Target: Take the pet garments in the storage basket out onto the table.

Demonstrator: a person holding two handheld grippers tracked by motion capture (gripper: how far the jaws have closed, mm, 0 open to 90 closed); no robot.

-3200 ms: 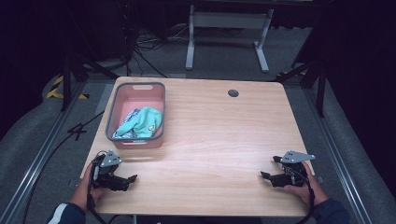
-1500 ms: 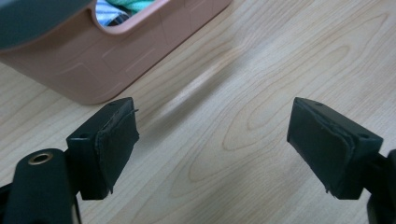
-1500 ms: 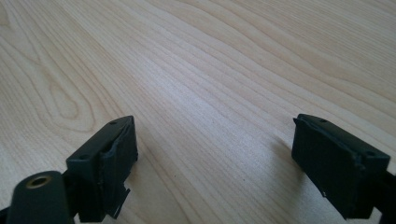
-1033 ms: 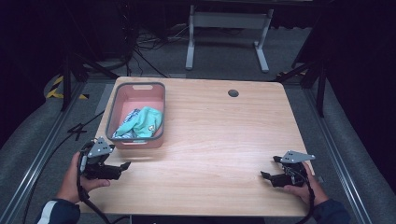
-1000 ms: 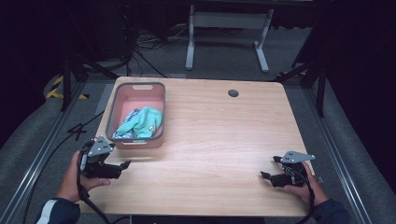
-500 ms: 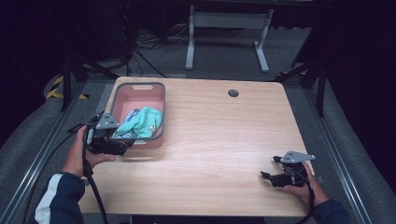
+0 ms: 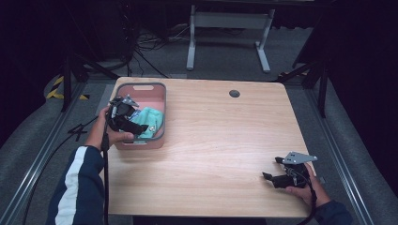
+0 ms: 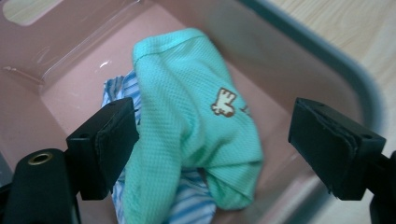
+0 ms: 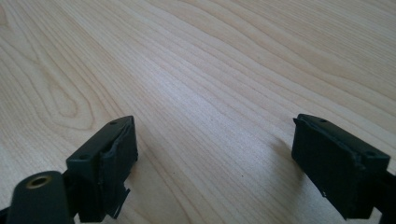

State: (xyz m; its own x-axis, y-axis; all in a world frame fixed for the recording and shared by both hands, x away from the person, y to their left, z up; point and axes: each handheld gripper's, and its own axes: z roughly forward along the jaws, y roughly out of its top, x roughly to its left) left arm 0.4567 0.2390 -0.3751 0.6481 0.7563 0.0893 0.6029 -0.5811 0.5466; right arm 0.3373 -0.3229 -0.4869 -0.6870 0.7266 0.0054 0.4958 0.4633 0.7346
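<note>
In the high view, the left gripper [image 7: 141, 126] is being held over the near left part of a pink basket [image 7: 159, 87] with a grey rim, which is standing at the far left of the wooden table [image 7: 225, 140]. Its jaws are being pointed toward a mint-green garment [image 7: 151, 123] that is lying inside the basket, just ahead of them; whether the cloth is being touched cannot be told from here. The person's left hand [image 7: 110, 136] is being wrapped around the gripper's body, and a dark sleeve with a white stripe [image 7: 77, 183] is being shown below it. Well apart, at the near right of the table, the right gripper [image 7: 273, 169] is being held low over the bare wood, its jaws being pointed toward the table's middle. In the left gripper view, the jaws are being kept spread wide, with nothing being pinched between them. The mint-green garment [image 8: 196, 126], marked with a small brown and white emblem, is being framed between and beyond the jaws, bunched on the basket's pink floor [image 8: 79, 88]. A blue-and-white striped cloth [image 8: 194, 205] is lying under it, showing beside the left-hand jaw and below the green folds. The basket's grey rim [image 8: 336, 60] is being seen beyond the right-hand jaw. In the right gripper view, the jaws are being held wide apart over the table's bare wood grain [image 9: 210, 84], and nothing is lying between them.
</note>
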